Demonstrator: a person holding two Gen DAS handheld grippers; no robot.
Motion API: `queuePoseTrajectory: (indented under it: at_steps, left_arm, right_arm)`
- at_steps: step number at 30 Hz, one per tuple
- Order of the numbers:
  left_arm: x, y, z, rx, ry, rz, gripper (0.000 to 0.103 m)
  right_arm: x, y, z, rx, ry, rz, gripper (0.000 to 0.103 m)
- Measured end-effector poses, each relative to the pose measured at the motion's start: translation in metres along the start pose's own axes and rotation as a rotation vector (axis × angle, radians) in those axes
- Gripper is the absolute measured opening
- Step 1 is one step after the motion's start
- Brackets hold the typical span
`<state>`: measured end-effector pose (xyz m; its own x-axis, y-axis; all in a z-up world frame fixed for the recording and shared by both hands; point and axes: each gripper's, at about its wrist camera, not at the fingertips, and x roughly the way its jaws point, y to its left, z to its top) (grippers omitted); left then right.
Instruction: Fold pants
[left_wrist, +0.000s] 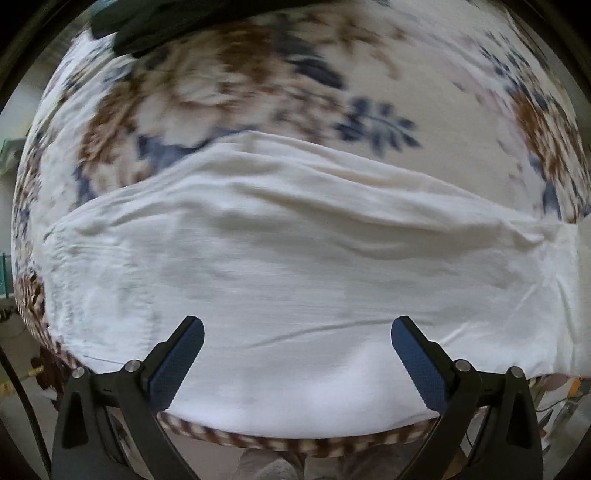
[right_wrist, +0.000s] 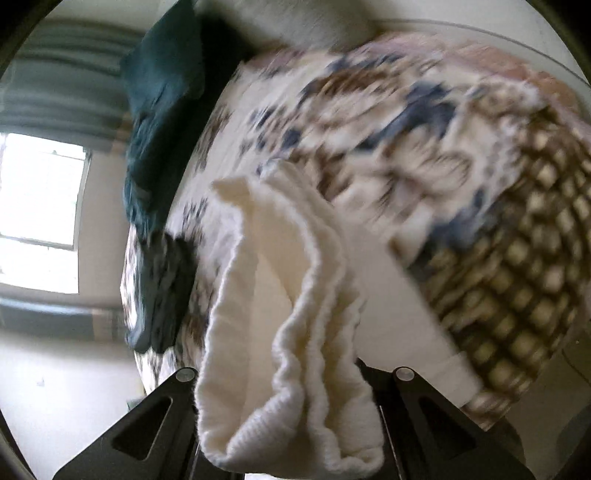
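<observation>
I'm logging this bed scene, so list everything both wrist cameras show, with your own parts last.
pants: one, white, spread across the near edge of the bed in the left wrist view; a gathered end is bunched up at the right gripper.
bedspread: one, white with brown and blue flowers and a brown checked border, under the pants.
dark garments: number unclear, teal and dark grey, piled along the bed's far side.
window: one, bright, in the wall past the bed.
left gripper: black with blue pads, jaws wide open above the pants, holding nothing.
right gripper: black, fingertips hidden by the gathered pants fabric it appears to hold.
</observation>
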<state>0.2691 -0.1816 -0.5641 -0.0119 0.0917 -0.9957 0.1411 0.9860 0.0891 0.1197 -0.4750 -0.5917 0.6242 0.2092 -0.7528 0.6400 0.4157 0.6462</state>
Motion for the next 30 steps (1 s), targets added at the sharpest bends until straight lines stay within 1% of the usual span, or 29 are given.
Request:
queuePoseTrajectory:
  at_steps: [2,3,5,6,9,11,12,13,14,15,16,17,18,21,23,26,28,30]
  left_arm:
    - [-0.003,0.029,-0.002,-0.050,0.001,-0.022,0.103]
    - [-0.004,0.039,-0.004,-0.065,0.001,-0.030,0.103]
    - [-0.007,0.075,-0.010,-0.123,0.001,-0.041,0.103]
    - [-0.007,0.089,-0.014,-0.145,-0.001,-0.041,0.103]
    - [-0.010,0.135,-0.032,-0.196,-0.005,-0.004,0.103]
    - [-0.010,0.164,-0.047,-0.226,0.002,0.015,0.103]
    - [-0.009,0.177,-0.055,-0.238,0.005,0.021,0.103]
    - [-0.005,0.191,-0.065,-0.257,0.015,0.027,0.103]
    - [-0.002,0.200,-0.069,-0.271,0.026,0.032,0.103]
    - [0.001,0.202,-0.069,-0.288,0.039,0.034,0.103]
    - [0.006,0.202,-0.072,-0.309,0.052,0.024,0.103]
    - [0.009,0.211,-0.074,-0.335,0.064,0.003,0.103]
    - [0.008,0.215,-0.077,-0.355,0.067,-0.016,0.103]
    - [0.007,0.221,-0.075,-0.402,0.065,-0.095,0.103]
    - [0.004,0.210,-0.066,-0.419,0.065,-0.190,0.103]
    - [0.004,0.181,-0.046,-0.390,0.052,-0.275,0.103]
    - [0.013,0.158,-0.030,-0.352,0.040,-0.317,0.103]
    - [0.021,0.129,-0.009,-0.309,0.050,-0.347,0.103]
  right_arm:
    - [0.016,0.027,-0.028,-0.048,0.049,0.002,0.005]
    - [0.030,0.044,-0.044,-0.093,0.078,0.002,0.005]
    - [0.052,0.069,-0.070,-0.177,0.120,-0.003,0.005]
    - [0.065,0.080,-0.086,-0.223,0.143,-0.012,0.005]
    - [0.109,0.107,-0.139,-0.355,0.229,-0.038,0.005]
    - [0.145,0.115,-0.177,-0.432,0.331,-0.054,0.005]
    - [0.163,0.118,-0.194,-0.479,0.390,-0.079,0.006]
    - [0.179,0.120,-0.211,-0.525,0.436,-0.125,0.010]
    - [0.189,0.120,-0.222,-0.544,0.476,-0.150,0.019]
    - [0.197,0.119,-0.230,-0.550,0.529,-0.162,0.039]
    - [0.200,0.119,-0.234,-0.543,0.581,-0.149,0.054]
    - [0.197,0.121,-0.234,-0.530,0.601,-0.126,0.073]
    - [0.188,0.124,-0.232,-0.515,0.602,-0.099,0.078]
    - [0.148,0.124,-0.208,-0.468,0.553,-0.054,0.078]
    - [0.120,0.118,-0.179,-0.428,0.496,-0.071,0.078]
    - [0.098,0.106,-0.148,-0.415,0.435,-0.210,0.078]
    - [0.092,0.084,-0.128,-0.398,0.409,-0.317,0.078]
    - [0.091,0.058,-0.112,-0.364,0.398,-0.391,0.078]
